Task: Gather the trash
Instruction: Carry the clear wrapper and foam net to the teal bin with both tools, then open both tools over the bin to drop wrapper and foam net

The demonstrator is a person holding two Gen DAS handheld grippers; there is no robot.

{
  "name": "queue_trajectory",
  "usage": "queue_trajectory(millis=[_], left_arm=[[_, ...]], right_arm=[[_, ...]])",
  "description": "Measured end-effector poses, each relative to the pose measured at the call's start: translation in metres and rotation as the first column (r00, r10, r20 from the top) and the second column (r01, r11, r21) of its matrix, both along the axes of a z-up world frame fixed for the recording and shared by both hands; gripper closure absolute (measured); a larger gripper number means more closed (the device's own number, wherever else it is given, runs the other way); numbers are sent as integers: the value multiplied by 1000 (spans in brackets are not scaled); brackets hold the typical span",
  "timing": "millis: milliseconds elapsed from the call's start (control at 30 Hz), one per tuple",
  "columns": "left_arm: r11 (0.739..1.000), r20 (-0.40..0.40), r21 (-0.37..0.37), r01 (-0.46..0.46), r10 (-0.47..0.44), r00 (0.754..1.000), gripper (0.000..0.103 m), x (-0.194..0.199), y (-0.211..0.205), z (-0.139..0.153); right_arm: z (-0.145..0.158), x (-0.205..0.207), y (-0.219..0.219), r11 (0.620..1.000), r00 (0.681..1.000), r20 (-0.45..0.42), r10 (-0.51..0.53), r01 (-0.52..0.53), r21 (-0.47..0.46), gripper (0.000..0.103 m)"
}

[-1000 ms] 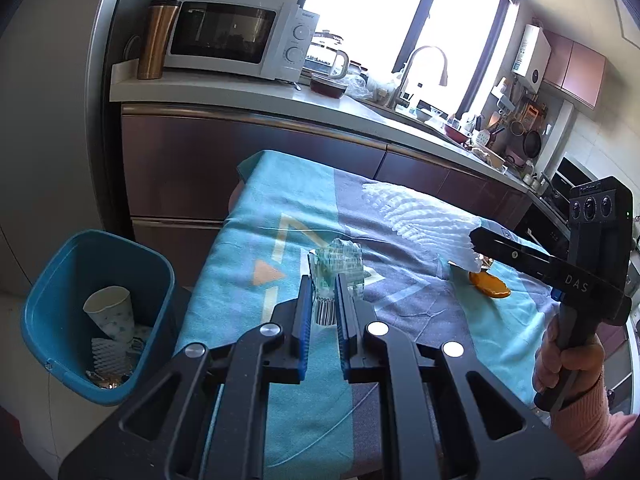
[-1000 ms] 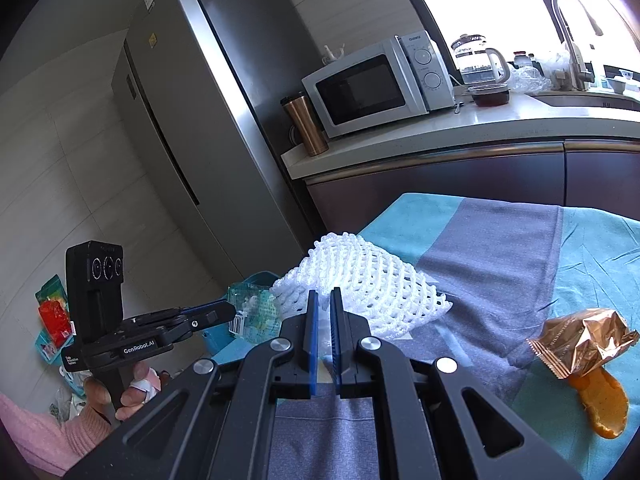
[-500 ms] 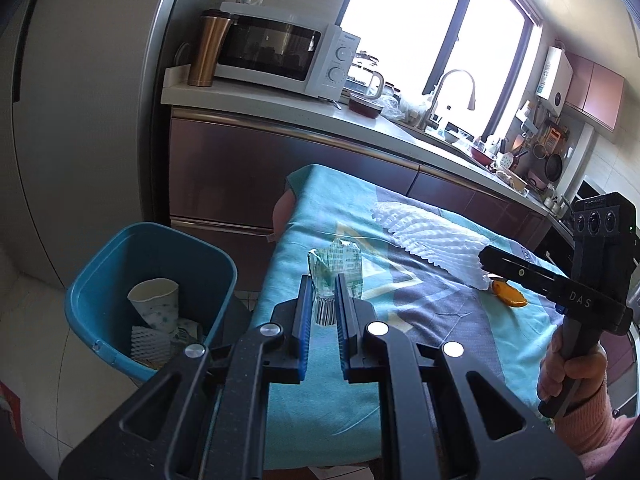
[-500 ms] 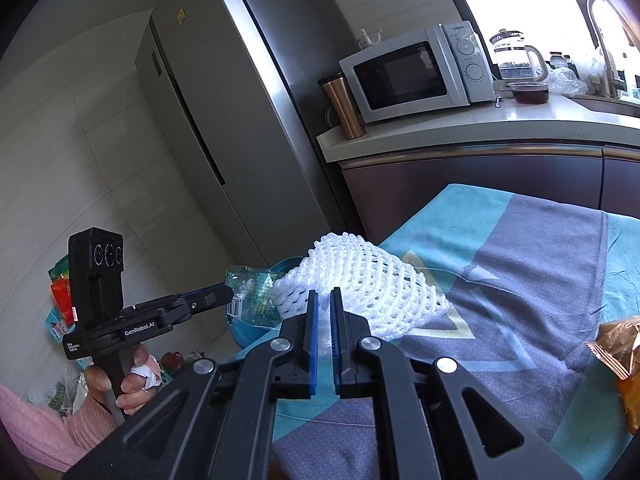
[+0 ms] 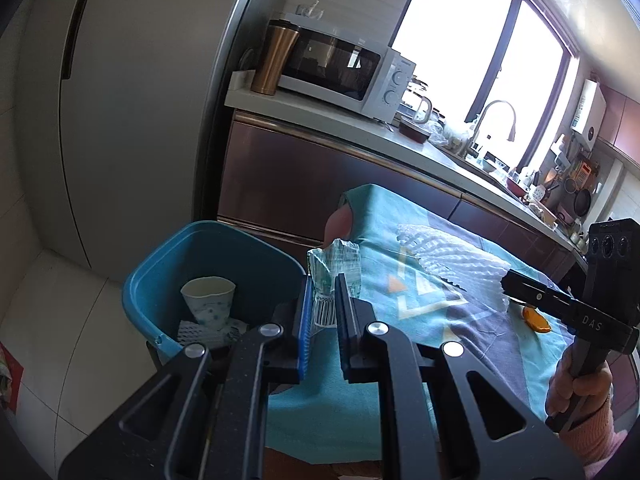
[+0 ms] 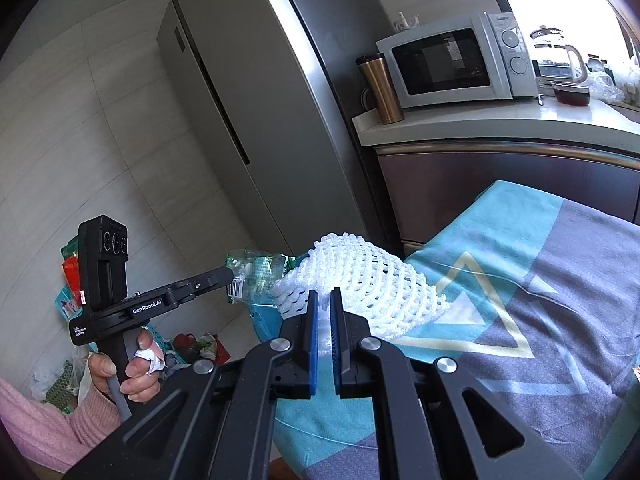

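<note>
left gripper (image 5: 323, 292) pinching a clear green wrapper (image 5: 334, 266) just beside the blue bin (image 5: 160, 280), right gripper (image 6: 324, 306) clamped on white foam netting (image 6: 360, 276) by the bin

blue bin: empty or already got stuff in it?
Not empty. In the left wrist view the blue bin already holds an upright paper cup and a piece of white foam netting on its bottom.

A crumpled clear-green wrapper (image 5: 334, 270) with a barcode is held up beside a blue bin (image 5: 168, 276) holding a paper cup (image 5: 208, 300), while a white foam net (image 6: 360, 280) hangs above the cloth.
</note>
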State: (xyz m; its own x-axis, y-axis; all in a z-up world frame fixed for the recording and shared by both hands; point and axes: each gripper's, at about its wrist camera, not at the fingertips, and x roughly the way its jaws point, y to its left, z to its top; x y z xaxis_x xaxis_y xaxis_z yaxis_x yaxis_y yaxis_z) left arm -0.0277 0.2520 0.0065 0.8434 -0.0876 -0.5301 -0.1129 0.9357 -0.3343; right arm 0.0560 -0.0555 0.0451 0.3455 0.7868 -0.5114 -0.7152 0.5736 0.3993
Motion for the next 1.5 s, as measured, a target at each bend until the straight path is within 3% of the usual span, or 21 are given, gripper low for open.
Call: queue_trajectory(millis=[667, 1500], left_arm=[[992, -40, -22, -128, 127, 991, 91, -9, 50, -21], [984, -106, -23, -176, 173, 979, 91, 8, 70, -48]], right_arm=[[-11, 13, 87, 987, 985, -70, 158, -156, 30, 98], [-50, 33, 146, 982, 958, -217, 188, -190, 11, 98]])
